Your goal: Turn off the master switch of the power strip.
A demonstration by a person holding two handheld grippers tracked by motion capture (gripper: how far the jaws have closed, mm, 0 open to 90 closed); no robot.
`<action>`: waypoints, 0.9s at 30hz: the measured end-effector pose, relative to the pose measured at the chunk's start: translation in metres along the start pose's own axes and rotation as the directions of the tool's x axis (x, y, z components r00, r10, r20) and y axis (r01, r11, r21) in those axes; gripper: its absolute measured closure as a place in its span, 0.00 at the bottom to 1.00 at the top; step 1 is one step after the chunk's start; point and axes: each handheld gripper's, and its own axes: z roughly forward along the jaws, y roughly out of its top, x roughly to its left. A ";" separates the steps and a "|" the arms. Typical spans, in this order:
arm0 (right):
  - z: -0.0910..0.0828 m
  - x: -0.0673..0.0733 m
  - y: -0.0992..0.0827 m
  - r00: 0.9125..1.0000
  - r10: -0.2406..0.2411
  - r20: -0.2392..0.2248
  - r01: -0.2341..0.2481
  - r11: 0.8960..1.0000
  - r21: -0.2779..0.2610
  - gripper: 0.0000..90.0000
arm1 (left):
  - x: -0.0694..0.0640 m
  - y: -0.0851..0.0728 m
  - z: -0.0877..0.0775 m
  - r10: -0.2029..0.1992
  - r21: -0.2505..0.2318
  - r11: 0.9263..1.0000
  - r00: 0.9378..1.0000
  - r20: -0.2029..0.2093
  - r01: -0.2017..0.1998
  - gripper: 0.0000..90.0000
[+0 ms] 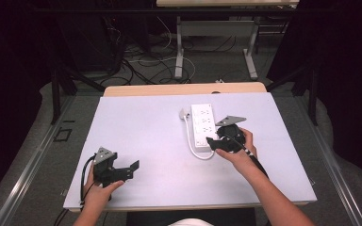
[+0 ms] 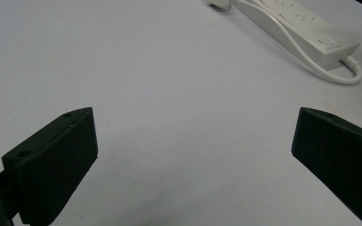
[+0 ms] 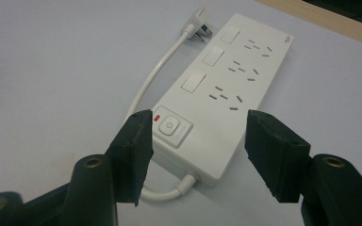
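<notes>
In the high view, a white power strip [image 1: 202, 126] lies lengthwise on the pale table [image 1: 141, 141], right of centre, its cable [image 1: 192, 141] looping from the near end up along its left side to the plug [image 1: 184, 114] beside the far end. The right gripper [image 1: 213, 142] sits at the strip's near end, the person's right hand [image 1: 239, 148] wrapped around its body. It seems placed there to work on the switch end rather than the sockets. The left gripper [image 1: 133, 168] rests low near the front left of the table, well apart from the strip, apparently parked until a second hold is needed.

In the left gripper view, the two black jaws stand wide apart with nothing but bare table [image 2: 169, 94] between them. The power strip [image 2: 306, 28] lies far off at the upper right, its cable [image 2: 344, 75] curling off the near end.

In the right gripper view, the jaws stand about half open, straddling the near end of the power strip [image 3: 235, 80]. The left jaw sits just beside the power button [image 3: 170, 128] and its red mark; the right jaw hangs off the strip's other edge. Neither pad presses on the casing, so nothing is held. The cable [image 3: 167, 190] bends out just below. Judging by this line-up, the jaws look set to close across the strip's width.
</notes>
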 end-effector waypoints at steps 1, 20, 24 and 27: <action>0.002 0.000 0.002 1.000 0.011 0.003 -0.011 1.000 -0.001 0.49 | 0.000 0.000 0.000 0.000 -0.001 1.000 1.000 0.000 0.000 0.01; 0.022 -0.005 0.012 0.999 0.043 -0.017 -0.042 0.997 0.068 0.78 | 0.001 0.000 0.000 0.006 0.002 1.000 1.000 -0.001 -0.006 0.01; 0.027 -0.003 0.012 0.999 0.034 -0.021 -0.032 0.996 0.088 0.87 | 0.001 0.000 0.000 0.005 0.002 1.000 1.000 -0.001 -0.005 0.01; 0.030 -0.002 0.012 0.999 0.018 -0.031 -0.015 0.995 0.097 0.91 | 0.001 0.000 0.000 0.004 0.001 1.000 1.000 -0.002 -0.004 0.01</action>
